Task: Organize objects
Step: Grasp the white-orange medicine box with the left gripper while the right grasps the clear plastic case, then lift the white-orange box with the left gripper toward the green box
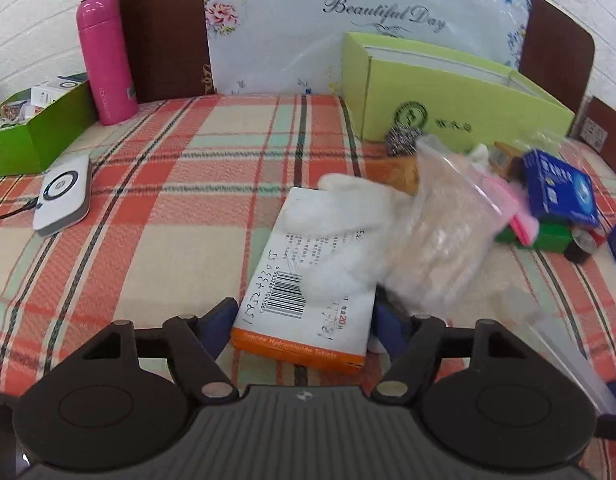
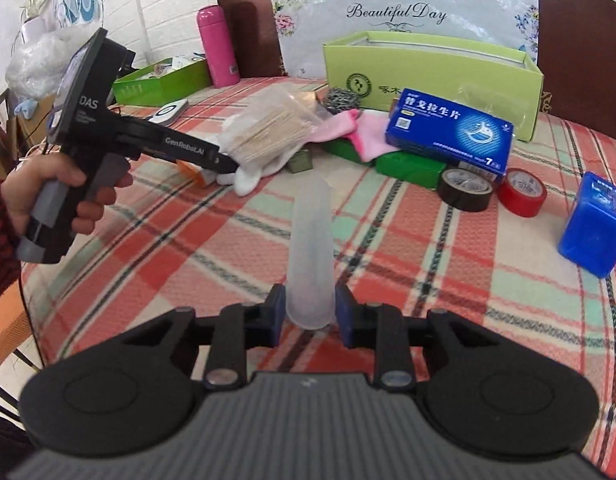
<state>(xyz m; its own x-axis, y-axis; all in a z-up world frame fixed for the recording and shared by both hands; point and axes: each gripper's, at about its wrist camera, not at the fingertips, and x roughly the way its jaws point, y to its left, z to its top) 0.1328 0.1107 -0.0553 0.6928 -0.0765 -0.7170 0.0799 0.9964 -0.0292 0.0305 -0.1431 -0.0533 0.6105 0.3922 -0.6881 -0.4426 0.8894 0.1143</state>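
Plaid-covered table [image 2: 427, 248], clutter at far side. Left gripper [image 1: 304, 316] clamped on pill box [image 1: 308, 280], long axis pointing away; glove [image 1: 347, 216] and bag [image 1: 439, 232] on top. Right gripper [image 2: 309, 308] clamped on plastic tube [image 2: 311, 248], axis forward toward yellow-green box [image 2: 427, 64].

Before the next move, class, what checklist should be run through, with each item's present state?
1. Left claw grips box: ok, clamped on both sides.
2. Box top free: not ok, glove and swab bag lie on it.
3. Right claw grips tube: ok, clamped.
4. Lime carton open: ok, no lid on top.
5. Room inside carton: cannot tell, inside mostly hidden.
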